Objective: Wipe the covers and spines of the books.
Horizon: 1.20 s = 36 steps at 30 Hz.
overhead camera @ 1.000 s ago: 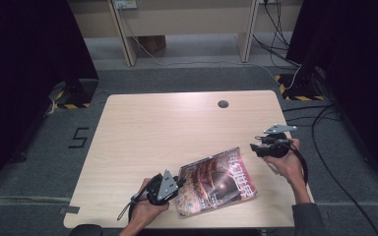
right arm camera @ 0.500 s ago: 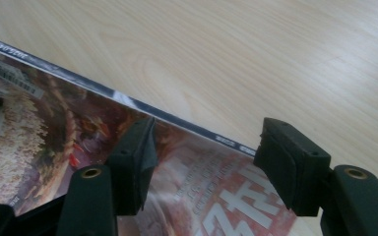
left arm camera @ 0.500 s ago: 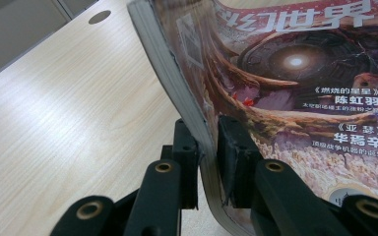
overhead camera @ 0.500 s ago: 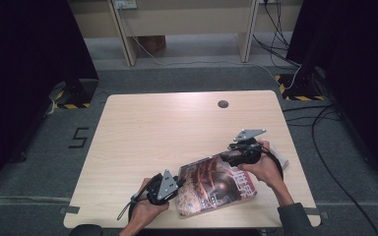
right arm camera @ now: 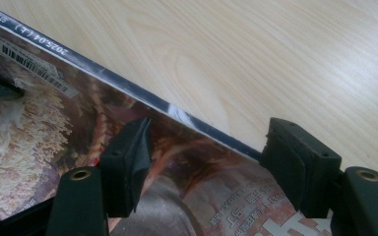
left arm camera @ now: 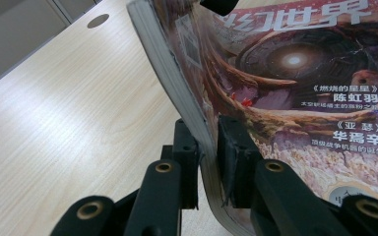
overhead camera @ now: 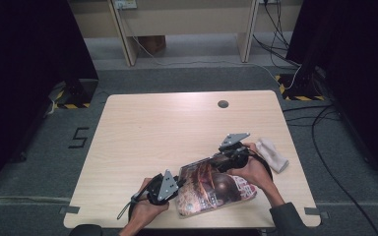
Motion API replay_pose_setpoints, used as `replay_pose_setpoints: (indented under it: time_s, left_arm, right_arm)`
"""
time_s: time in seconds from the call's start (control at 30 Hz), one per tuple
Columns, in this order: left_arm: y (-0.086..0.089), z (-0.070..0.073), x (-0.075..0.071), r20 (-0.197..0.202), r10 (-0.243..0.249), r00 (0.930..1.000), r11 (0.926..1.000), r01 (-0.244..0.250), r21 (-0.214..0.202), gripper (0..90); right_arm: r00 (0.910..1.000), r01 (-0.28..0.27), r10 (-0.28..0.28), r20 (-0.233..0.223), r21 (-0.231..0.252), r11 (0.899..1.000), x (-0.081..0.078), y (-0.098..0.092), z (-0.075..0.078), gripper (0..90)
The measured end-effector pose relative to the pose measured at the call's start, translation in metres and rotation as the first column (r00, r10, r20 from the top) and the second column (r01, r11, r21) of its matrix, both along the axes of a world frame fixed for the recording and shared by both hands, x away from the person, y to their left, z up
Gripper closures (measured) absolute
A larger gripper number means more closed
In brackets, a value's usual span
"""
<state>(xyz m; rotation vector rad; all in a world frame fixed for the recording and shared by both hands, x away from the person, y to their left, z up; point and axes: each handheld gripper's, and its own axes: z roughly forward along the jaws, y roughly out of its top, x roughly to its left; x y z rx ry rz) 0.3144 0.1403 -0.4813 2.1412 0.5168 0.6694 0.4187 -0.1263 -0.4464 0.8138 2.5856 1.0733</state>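
— Glossy dark-covered magazine (overhead camera: 215,186): where is it seen?
— On the pale wooden worktop (overhead camera: 167,128), near edge, clamped by the left claw (left arm camera: 207,147).
— And the right claw (right arm camera: 206,157)?
— Spread apart over its spine.

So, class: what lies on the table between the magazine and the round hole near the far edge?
Nothing: in the high view, bare wood runs from the magazine to the hole in the table.

A white cloth (overhead camera: 272,154) lies near the bench's (overhead camera: 152,132) right edge. A dark round hole (overhead camera: 223,104) marks the far side.
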Motion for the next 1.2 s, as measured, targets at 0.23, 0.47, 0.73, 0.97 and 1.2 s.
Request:
replay_pose_setpoints:
  time_s: [0.23,0.47,0.73,0.97,1.2]
  left_arm:
    - [0.001,0.001,0.001,-0.004,-0.013,0.9999,0.9999,0.013,-0.004,78.8]
    - [0.002,0.001,0.003,-0.010,-0.019,0.9998,0.9998,0.019,-0.004,78.8]
    - [0.015,0.000,0.015,-0.043,0.040,0.9983,0.9989,-0.041,-0.024,78.8]
    - [0.018,0.003,0.019,-0.007,-0.005,1.0000,1.0000,0.005,-0.005,78.5]
    - [0.016,0.004,0.021,0.002,-0.016,0.9999,0.9998,0.016,0.014,78.2]
  right_arm:
    - [0.9995,-0.023,0.023,0.019,-0.002,1.000,-0.001,0.004,0.002,37.3]
    - [0.9979,-0.055,0.057,0.033,-0.036,0.998,-0.001,0.008,0.000,38.4]
    - [0.9947,-0.103,0.103,-0.003,-0.090,0.991,-0.006,0.005,0.006,48.7]
    - [0.9829,-0.184,0.183,-0.014,-0.104,0.977,-0.008,0.008,0.007,59.6]
    - [0.9677,-0.251,0.252,-0.008,-0.142,0.958,-0.007,0.019,0.002,62.9]
